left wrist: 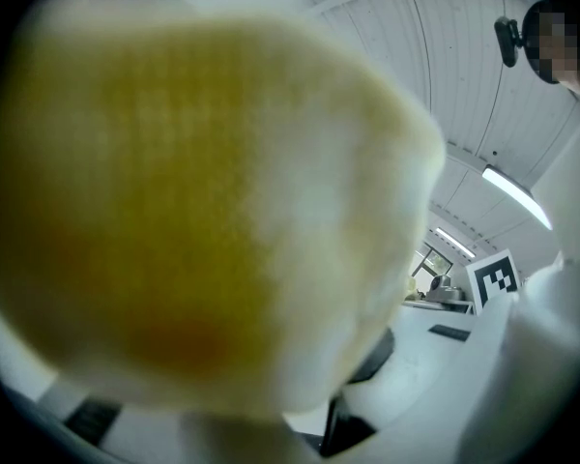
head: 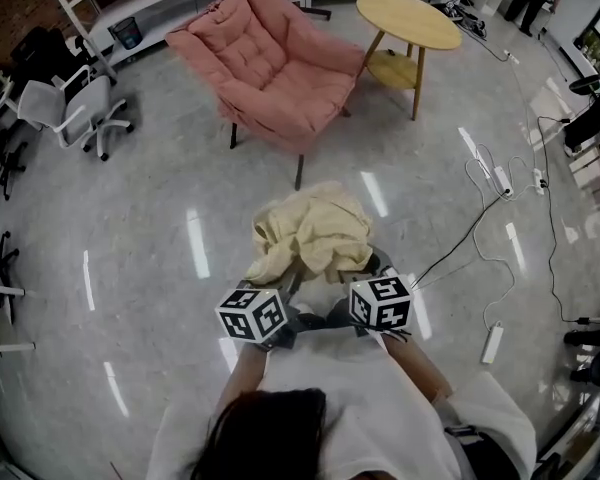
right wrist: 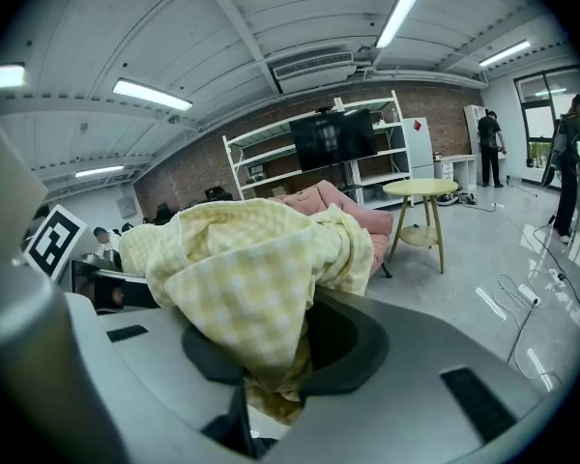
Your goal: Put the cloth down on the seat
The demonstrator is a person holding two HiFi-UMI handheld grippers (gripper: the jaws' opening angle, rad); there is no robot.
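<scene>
Count: one pale-yellow checked fabric cloth (head: 310, 230), pinched by left gripper (head: 288, 293) and right gripper (right wrist: 263, 392), facing one pink cushioned armchair (head: 270, 63).

The cloth (right wrist: 242, 269) was pale yellow with a fine white check. The armchair (head: 270, 63) was dusty pink and the round table (head: 408, 20) light wood. The floor (head: 160, 188) was mottled grey with white glare streaks. Two marker cubes (head: 252, 314) bore black squares on white. The person's shirt (head: 350, 398) was white, the swivel chair (head: 70, 108) white and grey, the back wall (right wrist: 435, 104) red-brown brick, the shelving (right wrist: 271, 153) white
</scene>
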